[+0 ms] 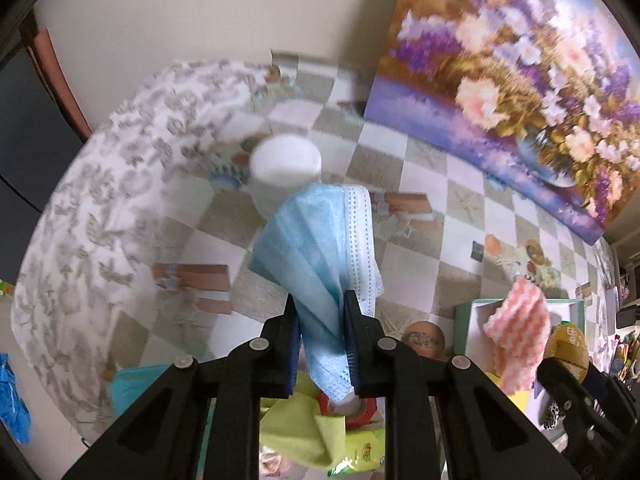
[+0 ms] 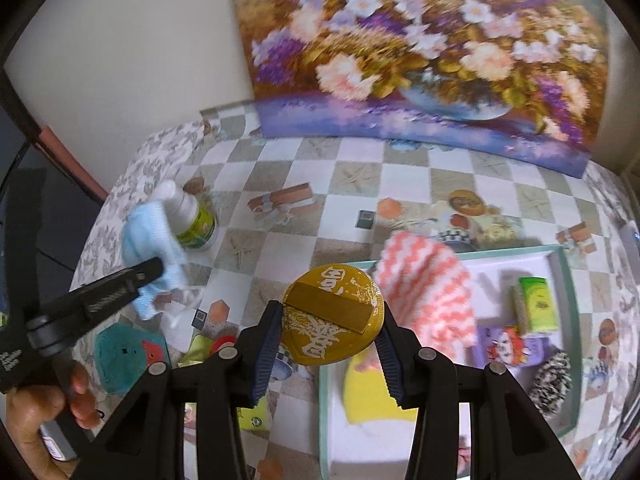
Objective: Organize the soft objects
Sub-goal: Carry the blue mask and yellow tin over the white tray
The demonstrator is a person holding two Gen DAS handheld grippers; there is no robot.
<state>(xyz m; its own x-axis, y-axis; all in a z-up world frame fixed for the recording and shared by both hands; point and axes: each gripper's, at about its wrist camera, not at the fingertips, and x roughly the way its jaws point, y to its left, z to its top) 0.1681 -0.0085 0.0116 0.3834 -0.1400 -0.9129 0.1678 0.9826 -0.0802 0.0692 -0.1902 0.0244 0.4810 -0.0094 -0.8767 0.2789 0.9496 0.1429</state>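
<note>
Tray (image 2: 560, 254) on the checkered counter (image 2: 344, 204) holds your pink-and-white knit cloth (image 2: 430, 292) over its rim, a yellow sponge (image 2: 372, 394), small packets and a black-and-white scrubber (image 2: 554, 380). Your left tool (image 1: 320, 320) is clamped on the blue face mask (image 1: 316, 248); your right tool (image 2: 330, 332) grips a gold coin-shaped disc (image 2: 334, 316). Only the right view shows the tray's contents and the white bottle's (image 2: 192, 216) label.
</note>
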